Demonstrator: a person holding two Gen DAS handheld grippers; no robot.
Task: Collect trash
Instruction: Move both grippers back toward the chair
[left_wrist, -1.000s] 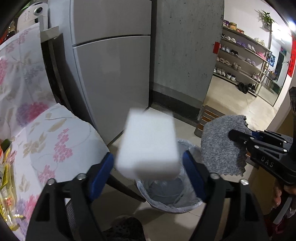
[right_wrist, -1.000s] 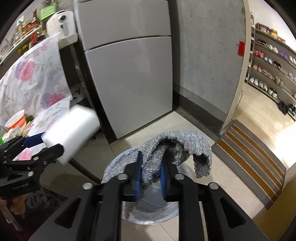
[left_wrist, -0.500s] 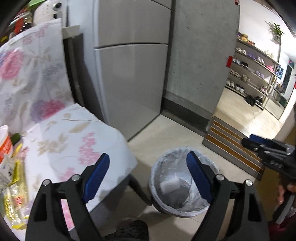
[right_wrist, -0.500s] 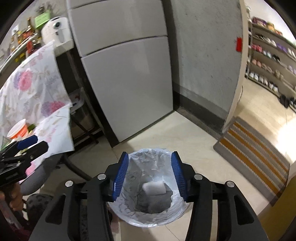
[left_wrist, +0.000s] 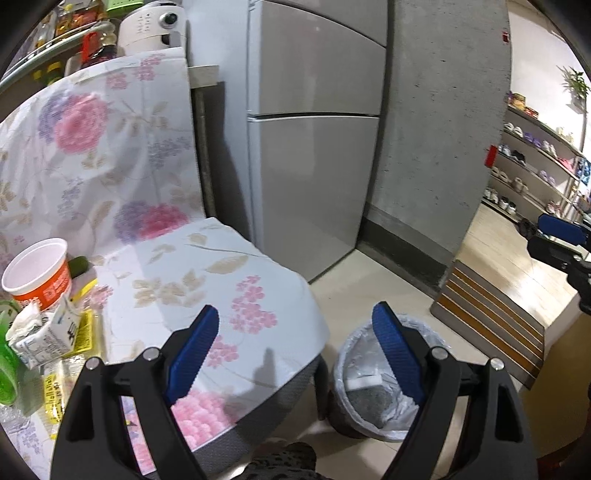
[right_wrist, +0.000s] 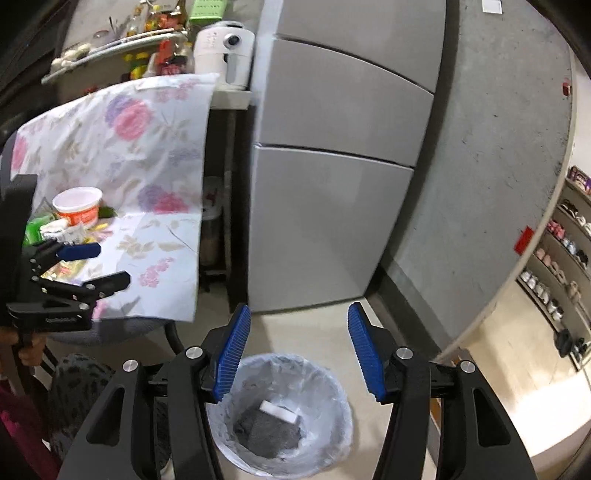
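Observation:
A lined trash bin (right_wrist: 328, 376) stands on the floor and holds a grey cloth (right_wrist: 266, 428) and a white foam block (right_wrist: 279, 410); the bin (left_wrist: 351, 343) also shows in the left wrist view. My right gripper (right_wrist: 297, 345) hangs above the bin, its jaws opening, nothing between them. My left gripper (left_wrist: 295, 349) stands open and empty over the edge of the flowered table (left_wrist: 229, 266). More trash lies on the table: an orange-and-white cup (left_wrist: 38, 271), a crumpled carton (left_wrist: 44, 332) and yellow wrappers (left_wrist: 83, 325).
A grey fridge (left_wrist: 314, 147) and a concrete pillar (left_wrist: 443, 129) stand behind the bin. A striped doormat (left_wrist: 487, 314) lies to the right, with shoe shelves (left_wrist: 535, 158) beyond. A dark chair leg (left_wrist: 323, 380) runs down beside the bin.
The left gripper let the white block fall and the right gripper let the grey cloth fall; both now lie in the bin. Both grippers rose, and the left swung back toward the table.

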